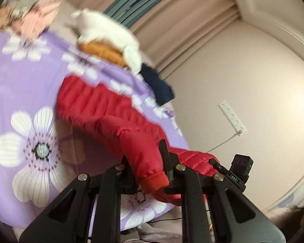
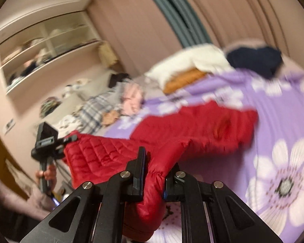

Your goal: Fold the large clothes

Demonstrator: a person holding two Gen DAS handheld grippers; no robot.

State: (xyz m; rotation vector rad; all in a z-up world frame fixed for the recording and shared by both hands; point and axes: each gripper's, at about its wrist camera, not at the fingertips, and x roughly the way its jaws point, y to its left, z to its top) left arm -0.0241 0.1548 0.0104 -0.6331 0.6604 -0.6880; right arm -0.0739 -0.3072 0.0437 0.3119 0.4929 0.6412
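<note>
Two grippers, one garment, and you've got both ends of it. Biggest thing in view is the purple bedspread (image 1: 20, 85) with its white flowers, spread over the bed and filling most of both wrist views. Lying across it is the red puffer jacket (image 1: 103, 105), quilted, its body resting on the spread while the near part lifts off toward you. Both pictures are blurred, so fine detail on the far side is hard to read.

Behind the jacket, toward the curtains, sits a white garment (image 1: 111, 34) heaped over an orange one (image 1: 103, 52), the two touching. Just beside them at the bed's edge is a dark navy garment (image 1: 158, 85). At the far corner you have a pink garment (image 1: 42, 16) in a loose pile with other clothes.

Now the claws. Your left gripper (image 1: 146, 168) has its fingers pinched onto a red sleeve, the ribbed cuff (image 1: 154, 182) poking out between them toward the camera. Your right gripper (image 2: 155, 174) is clamped narrow on another fold of the red jacket, fabric bunched between the fingers and hanging below them. From the right wrist view you can see your left gripper off to the side, gripping the quilted edge, with your left hand (image 2: 47, 175) wrapped round its handle. A white power strip (image 1: 232, 117) is on the wall, well apart from the bed.
</note>
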